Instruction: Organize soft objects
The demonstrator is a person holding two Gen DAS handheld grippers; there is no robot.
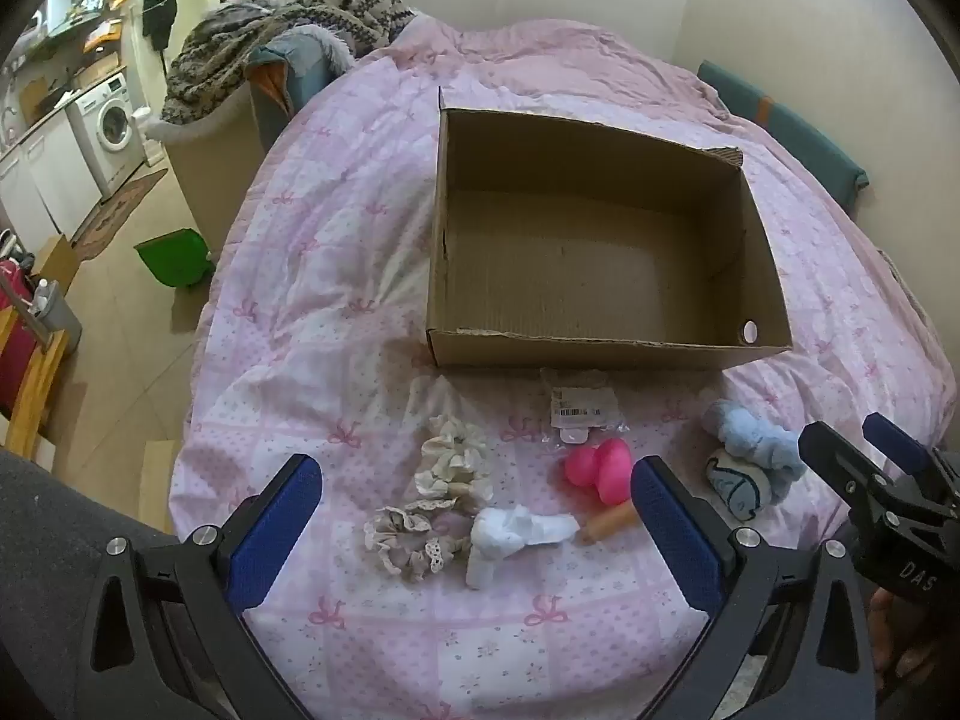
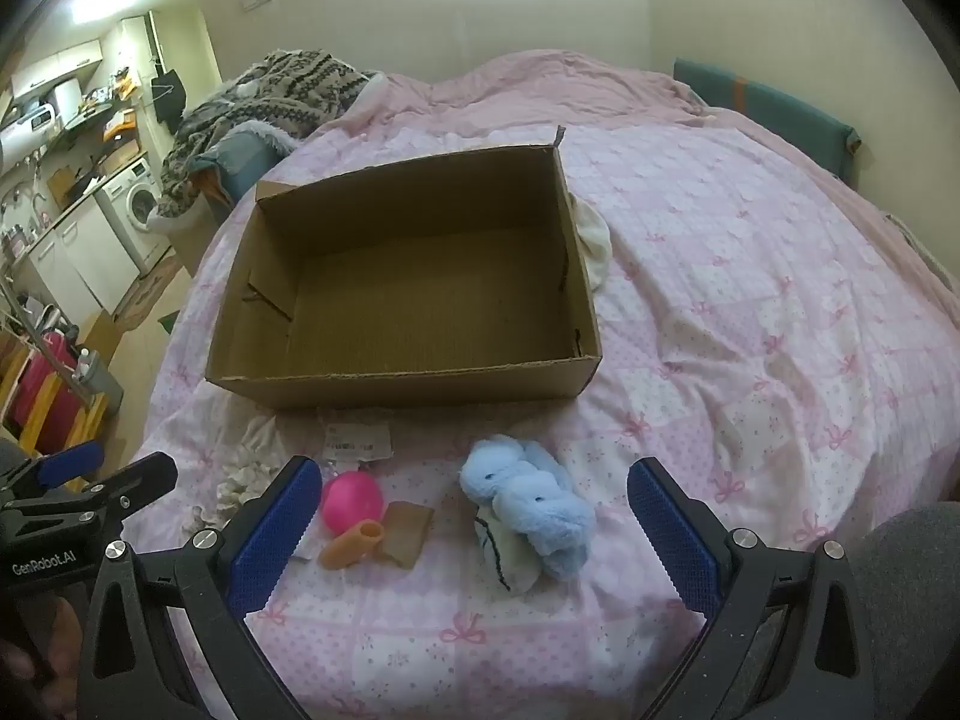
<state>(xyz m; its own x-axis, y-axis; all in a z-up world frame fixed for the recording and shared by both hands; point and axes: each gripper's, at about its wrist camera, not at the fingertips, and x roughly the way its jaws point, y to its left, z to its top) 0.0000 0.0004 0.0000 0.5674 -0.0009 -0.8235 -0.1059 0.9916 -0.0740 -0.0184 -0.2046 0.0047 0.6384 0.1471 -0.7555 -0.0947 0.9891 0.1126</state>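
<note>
An open, empty cardboard box lies on the pink bedspread; it also shows in the right wrist view. In front of it lie cream scrunchies, a beige lace scrunchie, a white cloth bundle, a pink soft toy and a blue plush. My left gripper is open above the scrunchies and white bundle. My right gripper is open around the blue plush, not touching it. The pink toy lies by its left finger.
A labelled plastic bag lies against the box front. A tan tube and a brown pad lie beside the pink toy. A blanket pile sits at the bed's far left. The floor drops off left of the bed.
</note>
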